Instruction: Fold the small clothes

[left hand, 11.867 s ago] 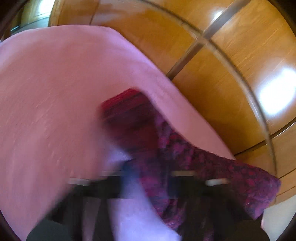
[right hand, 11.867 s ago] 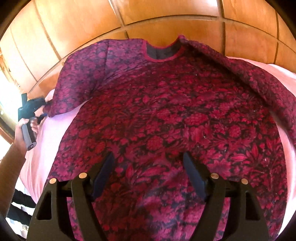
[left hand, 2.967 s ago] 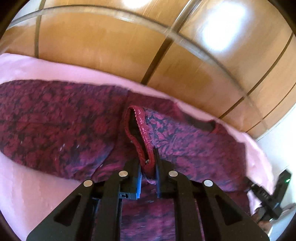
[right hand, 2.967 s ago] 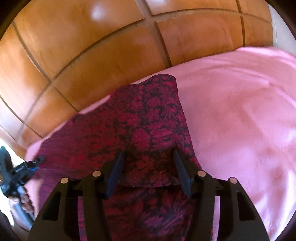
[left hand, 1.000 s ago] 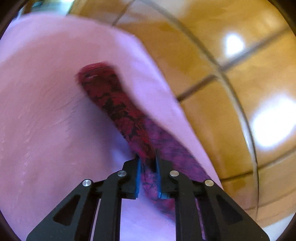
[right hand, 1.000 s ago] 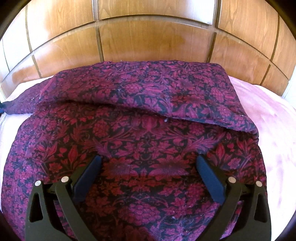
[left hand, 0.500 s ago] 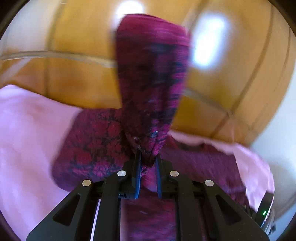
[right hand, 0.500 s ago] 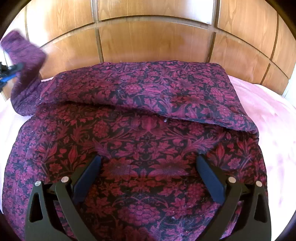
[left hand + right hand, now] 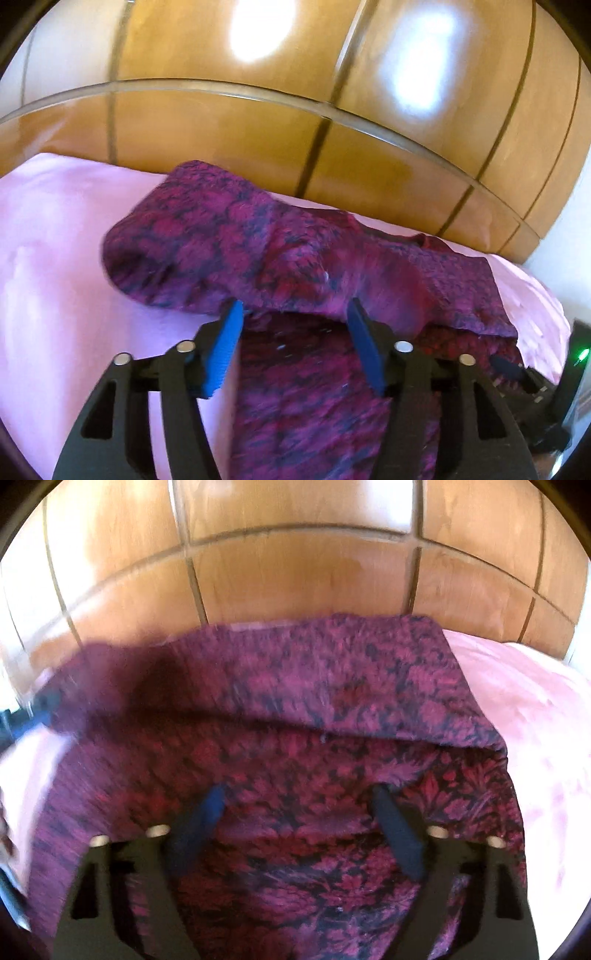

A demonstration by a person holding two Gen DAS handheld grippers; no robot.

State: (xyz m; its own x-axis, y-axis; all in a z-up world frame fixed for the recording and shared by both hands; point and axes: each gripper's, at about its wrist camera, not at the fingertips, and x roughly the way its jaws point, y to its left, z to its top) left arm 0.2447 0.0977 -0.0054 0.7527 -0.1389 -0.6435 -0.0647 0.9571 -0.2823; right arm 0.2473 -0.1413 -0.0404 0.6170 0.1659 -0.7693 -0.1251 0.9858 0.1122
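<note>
1. One dark red floral-patterned garment [image 9: 332, 266] lies part-folded on the pink bedsheet [image 9: 55, 258], its sleeve flopped across the body.
2. Left gripper [image 9: 295, 339]: jaws opening, nothing pinched; the loose sleeve may slide off.
3. Right gripper [image 9: 299, 812]: jaws closing, empty, over the garment; a pinch could bunch its layers.

Bright daylight, glare on wood panels [image 9: 258, 33], motion blur, fisheye edges.

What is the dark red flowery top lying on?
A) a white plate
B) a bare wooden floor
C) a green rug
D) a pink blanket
D: the flowery top lies spread over a pink blanket, which shows on both sides of it, with wooden panels standing behind.
</note>
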